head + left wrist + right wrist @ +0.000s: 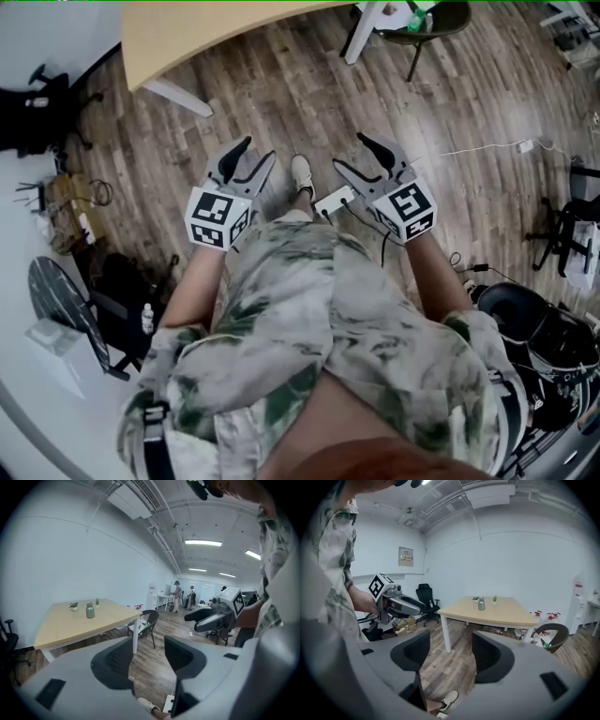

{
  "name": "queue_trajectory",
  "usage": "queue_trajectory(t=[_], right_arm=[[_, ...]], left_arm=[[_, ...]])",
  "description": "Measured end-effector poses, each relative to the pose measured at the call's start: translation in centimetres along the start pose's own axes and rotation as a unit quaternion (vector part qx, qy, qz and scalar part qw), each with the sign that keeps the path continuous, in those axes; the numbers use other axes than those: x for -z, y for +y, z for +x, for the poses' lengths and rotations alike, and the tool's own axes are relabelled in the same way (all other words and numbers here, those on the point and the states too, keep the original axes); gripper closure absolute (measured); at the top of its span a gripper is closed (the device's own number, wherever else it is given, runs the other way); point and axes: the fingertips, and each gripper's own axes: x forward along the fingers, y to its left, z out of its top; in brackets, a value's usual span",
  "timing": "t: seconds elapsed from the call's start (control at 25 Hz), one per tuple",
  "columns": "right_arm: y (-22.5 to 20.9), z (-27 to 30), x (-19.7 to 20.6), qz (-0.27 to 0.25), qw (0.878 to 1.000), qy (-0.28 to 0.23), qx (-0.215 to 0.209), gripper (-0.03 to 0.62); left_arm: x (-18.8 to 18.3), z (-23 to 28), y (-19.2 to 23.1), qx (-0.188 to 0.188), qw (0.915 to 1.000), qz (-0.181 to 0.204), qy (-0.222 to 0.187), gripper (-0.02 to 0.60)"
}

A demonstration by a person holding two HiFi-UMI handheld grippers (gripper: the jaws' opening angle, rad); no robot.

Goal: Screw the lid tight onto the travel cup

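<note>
Left claw (147, 656) jaws apart — wood floor (152, 670) between, travel cup (90, 610) on table (65, 627)

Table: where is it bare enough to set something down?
The table is bare across its near half and toward its right end. It is crowded only near the far edge, where the travel cup stands between two small plants.

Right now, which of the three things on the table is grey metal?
The cup, standing between them; the other two are small green potted plants.
</note>
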Motion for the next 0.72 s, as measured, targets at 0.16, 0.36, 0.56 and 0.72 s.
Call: queue_trajectory(t=[0.16,0.36,0.56,0.72], right_arm=[[-4.7,1.4,-2.2,-0.012,0.999,0.013,0.027,0.292],[-14.2,6.1,-3.3,-0.011,0.999,0.037,0.019,0.286],[-19.6,11.6,-6.1,-0.022,0.999,0.034,-0.001,0.29],[-22.0,14.9,-8.5,-0.024,0.999,0.023,-0.021,0.301]], left_arm=[[-2.3,4.1,3.0,-0.008,1.0,0.002,-0.005,0.37],[-5.7,12.6,7.8,-0.023,0.9997,-0.008,-0.004,0.361],[-8.3,17.4,12.6,-0.048,0.9988,-0.004,-0.005,0.359],[-9.9,19.4,15.3,-0.07,0.9975,-0.001,0.001,0.359]])
